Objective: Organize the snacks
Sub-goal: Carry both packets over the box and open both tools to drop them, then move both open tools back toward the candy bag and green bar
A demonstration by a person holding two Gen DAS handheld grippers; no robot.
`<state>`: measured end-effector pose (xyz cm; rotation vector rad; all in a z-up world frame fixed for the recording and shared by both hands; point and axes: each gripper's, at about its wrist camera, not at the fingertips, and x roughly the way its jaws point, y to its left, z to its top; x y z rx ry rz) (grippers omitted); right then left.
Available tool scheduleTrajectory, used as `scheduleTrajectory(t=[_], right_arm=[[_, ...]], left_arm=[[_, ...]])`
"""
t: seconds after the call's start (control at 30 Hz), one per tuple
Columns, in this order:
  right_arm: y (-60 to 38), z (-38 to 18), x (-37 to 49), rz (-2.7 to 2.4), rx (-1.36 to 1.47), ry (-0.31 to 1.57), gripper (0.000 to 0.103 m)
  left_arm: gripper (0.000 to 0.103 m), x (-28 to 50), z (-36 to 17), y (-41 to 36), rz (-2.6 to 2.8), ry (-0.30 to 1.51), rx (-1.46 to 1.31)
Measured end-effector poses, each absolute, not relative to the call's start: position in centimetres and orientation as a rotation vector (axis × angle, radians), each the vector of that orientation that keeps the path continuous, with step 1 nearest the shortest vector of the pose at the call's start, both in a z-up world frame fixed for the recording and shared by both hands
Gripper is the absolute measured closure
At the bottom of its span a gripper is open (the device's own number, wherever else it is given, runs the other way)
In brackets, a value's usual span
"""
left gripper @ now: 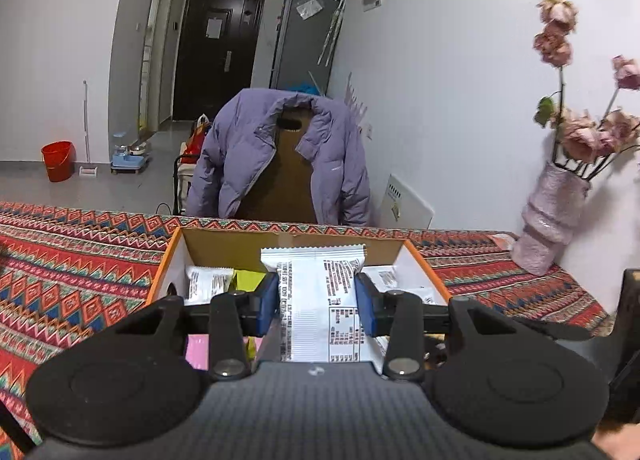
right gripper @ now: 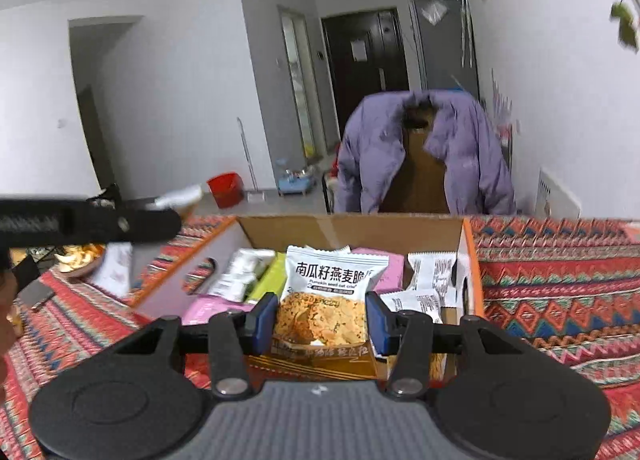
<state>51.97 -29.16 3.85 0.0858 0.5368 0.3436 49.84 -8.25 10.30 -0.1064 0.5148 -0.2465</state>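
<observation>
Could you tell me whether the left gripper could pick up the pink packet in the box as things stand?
Probably not: the left gripper is already shut on a white snack packet, so its jaws are occupied.

the surface (left gripper: 72, 260) wears a woven, matt cloth in zigzag bands. the box (left gripper: 228, 246) is raw brown cardboard inside, smooth orange outside. the white packet (left gripper: 316, 300) and the oat crisp packet (right gripper: 328, 300) are slick, faintly glossy film. the left gripper (left gripper: 317, 302) is matt black plastic with blue pads and shiny metal rivets.
</observation>
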Motion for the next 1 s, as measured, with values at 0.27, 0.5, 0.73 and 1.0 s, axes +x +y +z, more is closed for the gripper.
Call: scheduleTrajectory(t=[0.27, 0.5, 0.73, 1.0], right_arm=[[-29.1, 0.6, 54.0, 0.351, 0.054, 0.627, 0.042], [-32.7, 4.2, 50.1, 0.272, 0.056, 0.521, 0.027], [-34.4, 7.0, 48.8, 0.219, 0.025, 0.471, 0.026], [-33.1, 9.2, 46.1, 0.272, -0.011, 0.464, 0.026]], left_arm=[[0.062, 54.7, 6.9, -9.8, -0.271, 0.603, -0.129], [0.061, 55.5, 4.2, -12.0, -0.317, 0.679, -0.127], [0.045, 55.4, 3.5, -12.2, -0.321, 0.713, -0.123], [0.033, 51.0, 7.7, -9.1, -0.278, 0.634, -0.084]])
